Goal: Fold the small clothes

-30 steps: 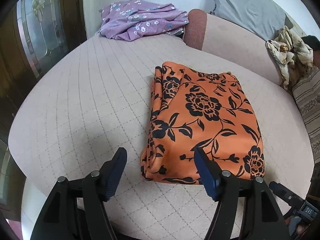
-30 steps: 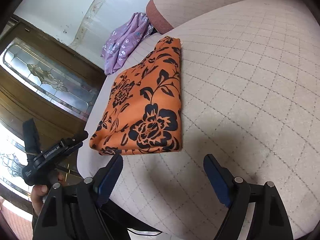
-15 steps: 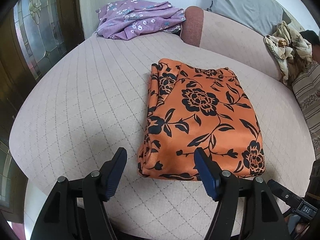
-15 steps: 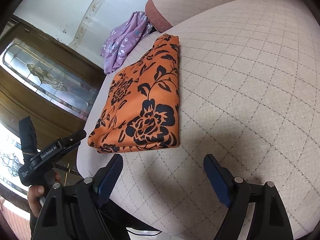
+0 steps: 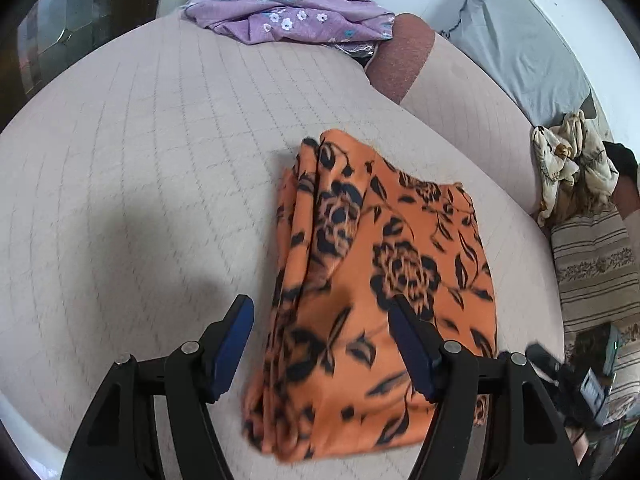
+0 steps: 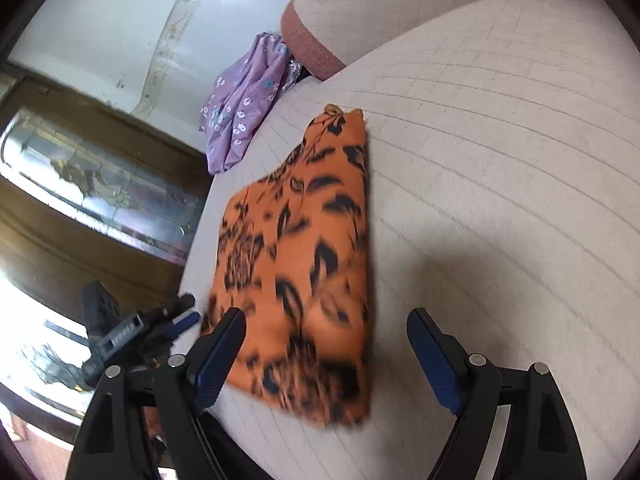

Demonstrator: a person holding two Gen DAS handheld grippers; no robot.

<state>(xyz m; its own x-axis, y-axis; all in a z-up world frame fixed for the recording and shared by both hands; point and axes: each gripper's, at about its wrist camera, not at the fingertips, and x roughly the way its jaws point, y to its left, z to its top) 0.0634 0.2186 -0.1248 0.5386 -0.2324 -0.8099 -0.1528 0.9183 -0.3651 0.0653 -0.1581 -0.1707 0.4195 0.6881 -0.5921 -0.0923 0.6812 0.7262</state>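
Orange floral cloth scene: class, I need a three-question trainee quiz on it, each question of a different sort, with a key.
1. True or false: the left gripper is shut on the orange cloth.
2. The purple flowered garment lies: A) on the orange cloth, B) at the far edge of the quilted cushion, apart from it, C) in the right gripper.
3. Fill in: both grippers' jaws stand ___.

Key: 1 false; 2 B; 3 open.

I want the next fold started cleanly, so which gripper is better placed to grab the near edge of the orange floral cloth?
Probably the left gripper: its open jaws already straddle the orange floral cloth at its bunched side. The right gripper, also open, is nearly as close at the other near corner.
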